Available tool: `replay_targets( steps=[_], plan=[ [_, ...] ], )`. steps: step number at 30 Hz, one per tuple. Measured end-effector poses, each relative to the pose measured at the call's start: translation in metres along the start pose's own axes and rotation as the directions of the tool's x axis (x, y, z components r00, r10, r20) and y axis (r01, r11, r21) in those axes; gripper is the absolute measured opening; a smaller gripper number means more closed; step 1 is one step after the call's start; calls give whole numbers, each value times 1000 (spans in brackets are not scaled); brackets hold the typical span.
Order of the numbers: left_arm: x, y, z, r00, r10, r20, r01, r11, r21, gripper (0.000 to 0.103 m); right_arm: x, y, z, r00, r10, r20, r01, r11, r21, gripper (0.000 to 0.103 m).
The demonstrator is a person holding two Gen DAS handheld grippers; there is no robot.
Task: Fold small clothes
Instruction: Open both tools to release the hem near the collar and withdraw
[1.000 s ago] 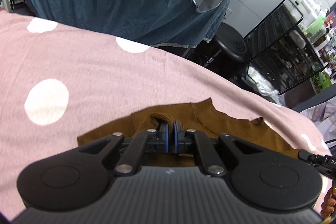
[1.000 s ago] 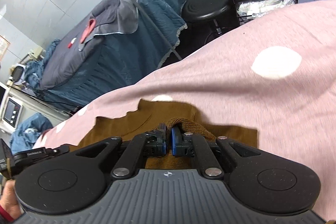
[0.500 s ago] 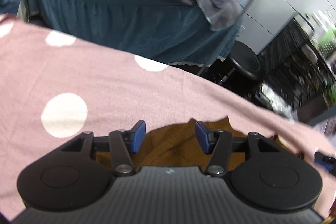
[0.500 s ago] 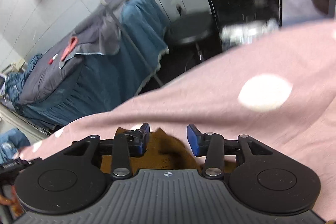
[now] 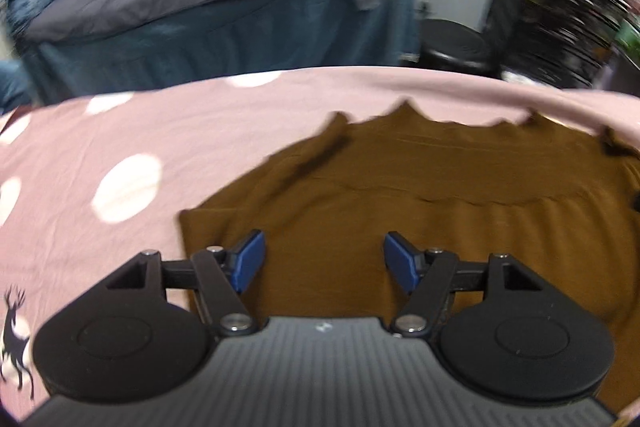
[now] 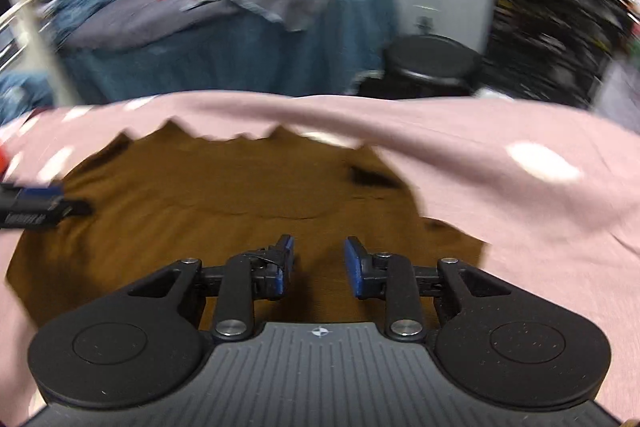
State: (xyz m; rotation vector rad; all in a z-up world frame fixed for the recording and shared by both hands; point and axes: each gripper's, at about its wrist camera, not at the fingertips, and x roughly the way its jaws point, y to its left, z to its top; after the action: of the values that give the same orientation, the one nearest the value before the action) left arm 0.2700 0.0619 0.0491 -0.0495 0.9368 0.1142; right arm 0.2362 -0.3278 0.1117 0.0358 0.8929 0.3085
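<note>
Now we have let go: both tools, pinched shut on the brown garment a second ago, gape empty above it, left tool opening wider and right tool narrowing again, so this fold lies flat on the pink spotted cloth, ready for another.

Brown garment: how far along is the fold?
One fold looks laid: the brown garment lies flat on the pink spotted cover. Nothing is in hand; the left hand-held gripper has just been opening, the right hand-held gripper closing, both empty. Further folds likely remain.
</note>
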Motion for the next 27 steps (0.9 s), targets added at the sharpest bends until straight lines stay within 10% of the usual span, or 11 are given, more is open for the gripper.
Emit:
replay_targets(
  steps=[7, 11, 20, 27],
  plan=[
    [19, 26, 27, 994, 111, 4, -111, 994, -20, 68, 7, -19, 15, 996, -86, 12, 86, 996, 1, 51],
    [31, 30, 45, 988, 153, -26, -154, 985, -77, 71, 12, -6, 27, 999, 16, 41, -16, 1000, 2, 51],
    [35, 65, 32, 927, 357, -113, -368, 926, -89, 82, 14, -29, 25, 988, -141, 58, 137, 989, 63, 56],
    [-38, 32, -22, 984, 175, 36, -178, 980, 92, 82, -58, -69, -9, 980, -143, 139, 116, 976, 187, 67]
  ],
)
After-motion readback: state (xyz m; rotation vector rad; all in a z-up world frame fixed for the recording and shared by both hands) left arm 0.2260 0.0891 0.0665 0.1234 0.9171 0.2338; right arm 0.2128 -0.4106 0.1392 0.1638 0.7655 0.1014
